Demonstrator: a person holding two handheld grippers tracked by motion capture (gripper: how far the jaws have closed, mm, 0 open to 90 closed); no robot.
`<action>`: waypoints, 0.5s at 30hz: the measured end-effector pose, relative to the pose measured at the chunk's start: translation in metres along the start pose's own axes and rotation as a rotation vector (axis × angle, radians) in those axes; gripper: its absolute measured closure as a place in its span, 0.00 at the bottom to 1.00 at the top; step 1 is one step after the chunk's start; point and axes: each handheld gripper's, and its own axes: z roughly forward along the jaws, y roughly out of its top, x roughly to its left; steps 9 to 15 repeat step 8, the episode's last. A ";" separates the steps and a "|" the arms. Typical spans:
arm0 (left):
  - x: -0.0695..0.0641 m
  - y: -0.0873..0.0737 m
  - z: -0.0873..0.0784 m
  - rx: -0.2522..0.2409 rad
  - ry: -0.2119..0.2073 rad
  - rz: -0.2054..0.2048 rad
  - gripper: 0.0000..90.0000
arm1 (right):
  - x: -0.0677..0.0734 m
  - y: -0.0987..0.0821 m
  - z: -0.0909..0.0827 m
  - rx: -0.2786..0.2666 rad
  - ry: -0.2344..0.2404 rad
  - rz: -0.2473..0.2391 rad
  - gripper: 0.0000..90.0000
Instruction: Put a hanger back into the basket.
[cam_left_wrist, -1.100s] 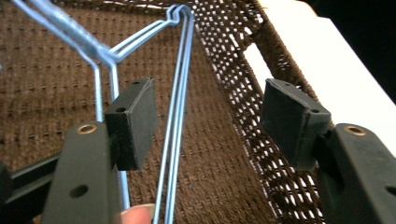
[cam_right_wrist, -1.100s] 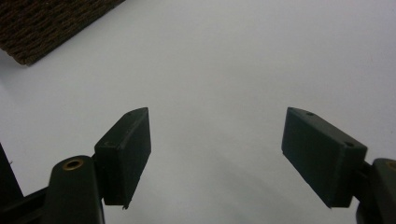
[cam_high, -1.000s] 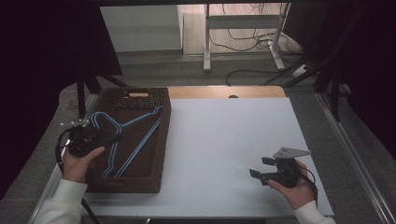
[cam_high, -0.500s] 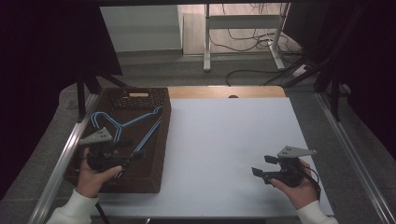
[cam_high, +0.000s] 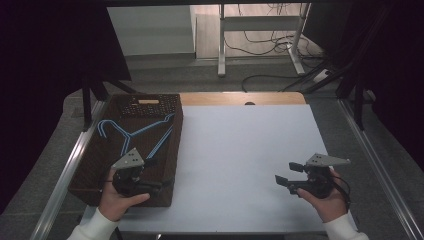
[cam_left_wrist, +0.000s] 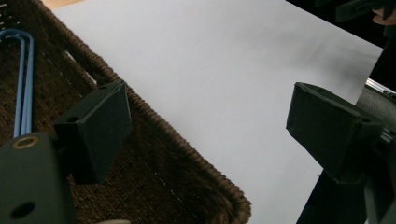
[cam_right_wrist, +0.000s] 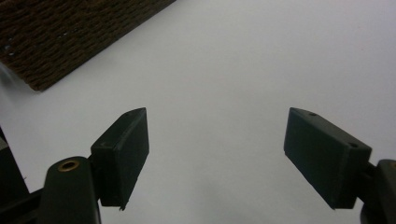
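- High view: we see the left gripper (cam_high: 159, 175) held over the near right corner of the dark woven basket (cam_high: 90, 172), its jaws spread and pointing right across the basket's right rim, with nothing between them. Beyond it, further into the basket, lie the blue wire hangers (cam_high: 132, 135). The right gripper (cam_high: 285, 173) sits low over the near right part of the white tabletop (cam_high: 240, 145), jaws apart and empty, pointing left. A broad stretch of bare white surface lies between the two tools; the table's near edge is close behind both hands.
- Left gripper view: we find the left gripper (cam_left_wrist: 208, 114) wide open, grasping nothing. Its left-hand jaw hangs over the woven basket floor (cam_left_wrist: 140, 186), its right-hand jaw over the tabletop (cam_left_wrist: 219, 70), and the braided rim (cam_left_wrist: 187, 161) runs between them. A blue hanger end (cam_left_wrist: 24, 88) lies beside the left-hand jaw.
- Right gripper view: we see the right gripper (cam_right_wrist: 217, 135) released, jaws far apart over bare white table (cam_right_wrist: 233, 60). The basket's corner (cam_right_wrist: 60, 42) lies well ahead, to the upper left.
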 end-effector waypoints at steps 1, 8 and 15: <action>0.001 0.000 0.000 0.000 0.000 -0.003 0.16 | 0.000 0.000 0.000 0.000 0.006 -0.001 0.25; 0.004 -0.001 0.001 -0.006 0.005 -0.019 0.15 | 0.000 0.001 -0.001 -0.007 0.019 -0.008 0.24; 0.004 -0.001 0.001 -0.006 0.005 -0.019 0.15 | 0.000 0.001 -0.001 -0.007 0.019 -0.008 0.24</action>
